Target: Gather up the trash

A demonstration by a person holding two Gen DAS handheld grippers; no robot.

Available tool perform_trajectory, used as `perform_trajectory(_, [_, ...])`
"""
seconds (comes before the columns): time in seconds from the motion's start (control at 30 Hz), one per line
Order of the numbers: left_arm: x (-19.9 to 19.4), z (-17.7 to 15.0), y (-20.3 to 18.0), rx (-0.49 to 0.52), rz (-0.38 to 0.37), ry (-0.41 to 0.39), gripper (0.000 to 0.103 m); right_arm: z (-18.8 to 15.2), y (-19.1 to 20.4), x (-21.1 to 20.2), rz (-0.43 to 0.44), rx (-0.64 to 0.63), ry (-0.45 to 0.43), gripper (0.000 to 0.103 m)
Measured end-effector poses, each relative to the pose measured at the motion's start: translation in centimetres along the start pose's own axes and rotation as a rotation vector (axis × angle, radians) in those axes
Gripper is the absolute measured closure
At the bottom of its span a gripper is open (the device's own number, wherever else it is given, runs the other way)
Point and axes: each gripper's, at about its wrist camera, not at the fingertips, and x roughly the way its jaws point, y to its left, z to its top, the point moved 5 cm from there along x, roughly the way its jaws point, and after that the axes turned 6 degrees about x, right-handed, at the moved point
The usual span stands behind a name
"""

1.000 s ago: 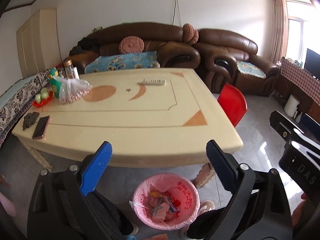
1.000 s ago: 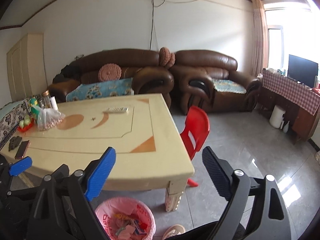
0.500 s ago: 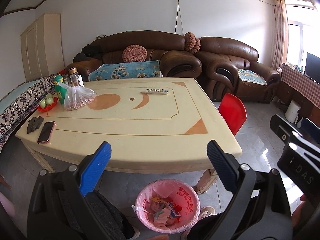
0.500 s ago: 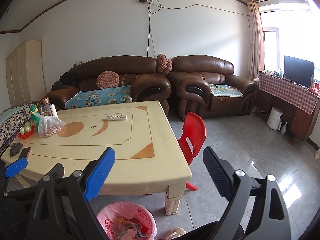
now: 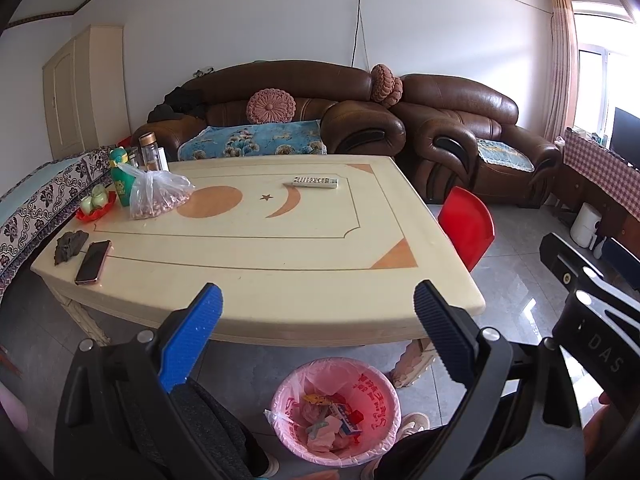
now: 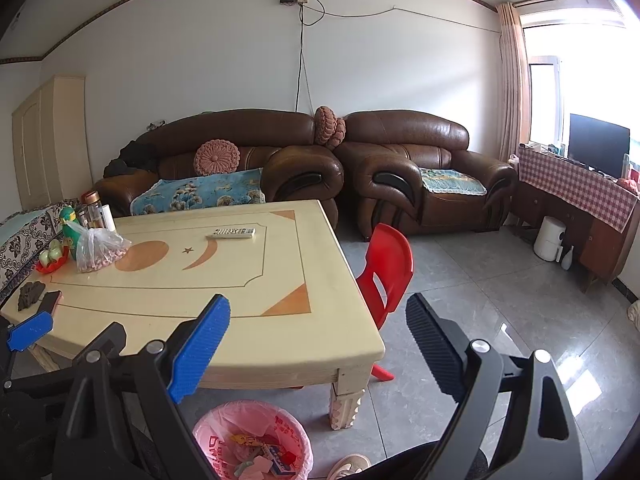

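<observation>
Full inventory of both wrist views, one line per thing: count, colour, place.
Cream wooden table: 1, cream with orange inlays, room centre.
Pink-lined trash bin: 1, pink, on the floor at the table's near edge, wrappers inside.
White remote control: 1, white, table's far side.
Clear plastic bag: 1, clear with pinkish contents, table's left end.
Green bottle: 1, green, behind the bag.
Dark smartphone: 1, dark, table's near-left corner.
Red plastic chair: 1, red, table's right side.
Brown leather sofas: 2, brown, along the far wall.
Left gripper: 1, black with blue pad, open, empty.
Right gripper: 1, same, open, empty.
</observation>
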Motion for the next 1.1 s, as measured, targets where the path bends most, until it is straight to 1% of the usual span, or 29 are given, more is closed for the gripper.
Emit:
perform_trajectory(0.4, [0.02, 0.02, 0.18, 0.006, 0.004, 0.002, 0.009, -0.61, 0.35, 0.15, -0.005, -0.009, 0.0, 0.016])
perform_trajectory(1.1, [0.18, -0.1, 0.42, 0.007, 0.008, 0.003, 0.009, -0.36, 0.46, 0.17, -0.005, -0.011, 0.001, 0.016])
